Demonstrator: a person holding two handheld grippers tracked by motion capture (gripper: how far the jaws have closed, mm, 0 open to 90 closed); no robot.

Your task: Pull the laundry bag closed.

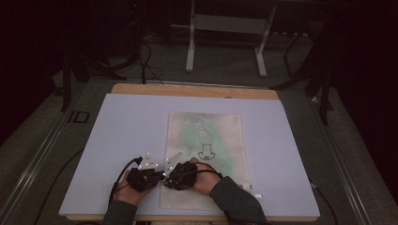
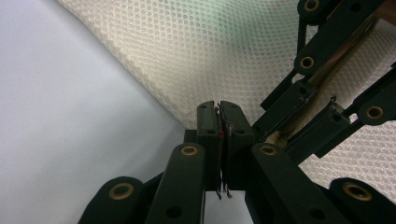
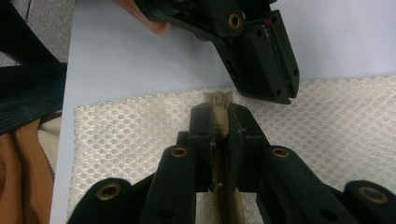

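A white mesh bag (image 1: 206,136) with a green item and a black drawing on it lies flat on the pale board (image 1: 117,131). Both grippers meet at its near left corner. My left gripper (image 1: 159,178) (image 2: 218,109) comes in from off the bag, jaws together on the bag's edge (image 2: 196,60). My right gripper (image 1: 166,179) (image 3: 219,109) points the other way, shut on the end of the beige zipper (image 3: 220,99), which runs back between its jaws. In the right gripper view the left gripper (image 3: 287,88) reaches down to the mesh edge just right of the zipper end.
The board rests on a wooden table (image 1: 187,90) with dark floor around it. White frame legs (image 1: 190,47) stand behind the table. Black cables (image 1: 119,173) trail from the grippers at the near left. A dark sleeve (image 3: 28,93) is at that view's left edge.
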